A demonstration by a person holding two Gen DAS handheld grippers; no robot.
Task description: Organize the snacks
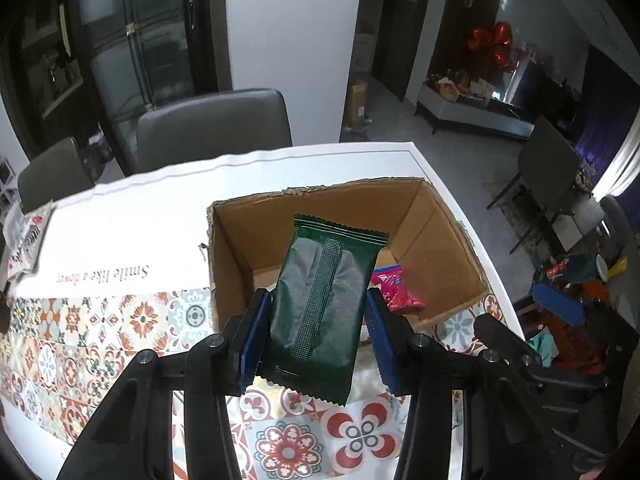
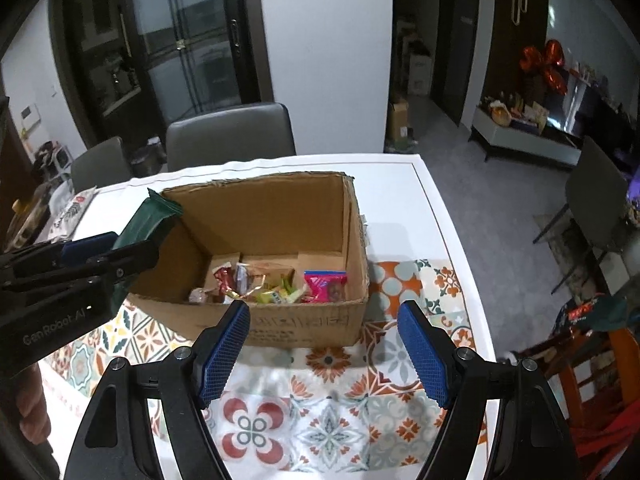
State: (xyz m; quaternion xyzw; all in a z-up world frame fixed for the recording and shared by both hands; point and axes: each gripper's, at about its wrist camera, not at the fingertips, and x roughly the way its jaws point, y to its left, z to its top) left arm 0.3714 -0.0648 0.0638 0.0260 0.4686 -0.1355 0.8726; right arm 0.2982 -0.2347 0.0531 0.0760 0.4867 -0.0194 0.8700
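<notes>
Judging by its crinkled foil and flat, puffed body, the dark green snack packet [image 1: 316, 304] was taken to be light, soft and somewhat slippery, best held across its middle, clear of the serrated end seals. It was clamped there between the blue pads of the left gripper [image 1: 316, 340], at the lower centre of the left wrist view, and was held tilted above the near wall of the open cardboard box [image 1: 436, 216]. Other wrapped snacks, among them a pink packet [image 2: 326, 284], were seen lying on the box floor. The right gripper [image 2: 324, 344] was held low at the bottom of its own frame, its jaws spread wide and empty, before the box on the patterned tablecloth [image 2: 320, 432].
</notes>
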